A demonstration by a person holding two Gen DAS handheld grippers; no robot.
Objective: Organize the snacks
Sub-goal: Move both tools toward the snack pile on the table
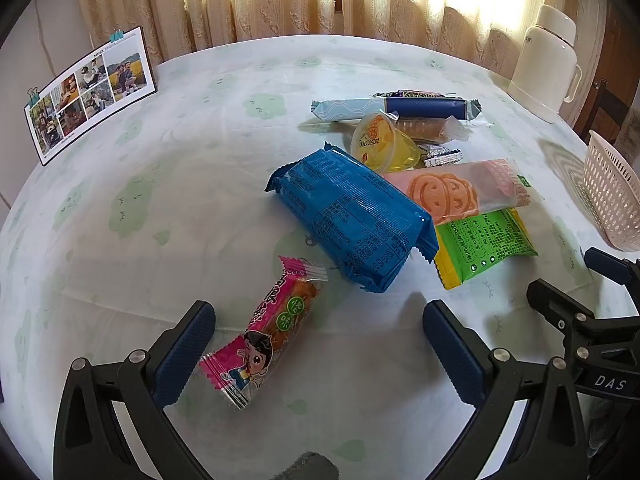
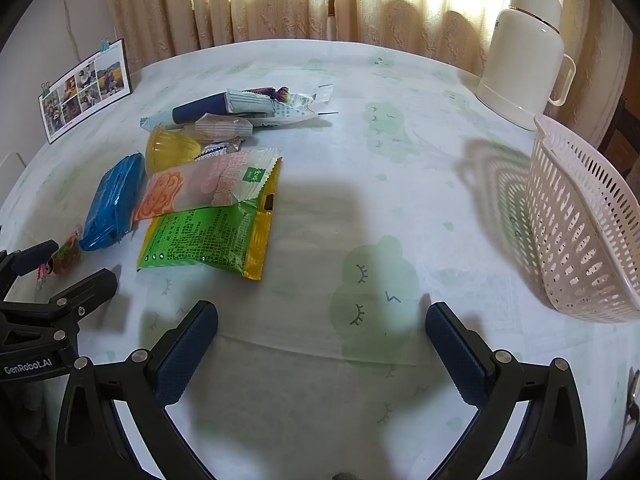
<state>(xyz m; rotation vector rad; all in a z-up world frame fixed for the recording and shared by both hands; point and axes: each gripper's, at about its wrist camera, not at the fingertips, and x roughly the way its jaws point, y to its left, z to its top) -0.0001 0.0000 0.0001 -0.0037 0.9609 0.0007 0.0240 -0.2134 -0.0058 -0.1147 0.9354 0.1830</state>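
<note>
Both fingers wide apart, grasping nothing, left gripper [image 1: 319, 350] over pink snack pack [image 1: 269, 332], right gripper [image 2: 322, 354] over bare desk [image 2: 360, 160], snack pile [image 2: 208, 184] at ten o'clock, pink basket [image 2: 580, 220] at two o'clock

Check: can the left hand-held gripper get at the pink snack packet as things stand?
Probably yes. The left hand-held gripper is open, the pink snack packet lies flat just ahead between its fingers, and nothing covers it.

A cream thermos jug [image 2: 524, 56] and a clipped photo card [image 1: 90, 92] stand near beige curtains [image 1: 280, 0].
</note>
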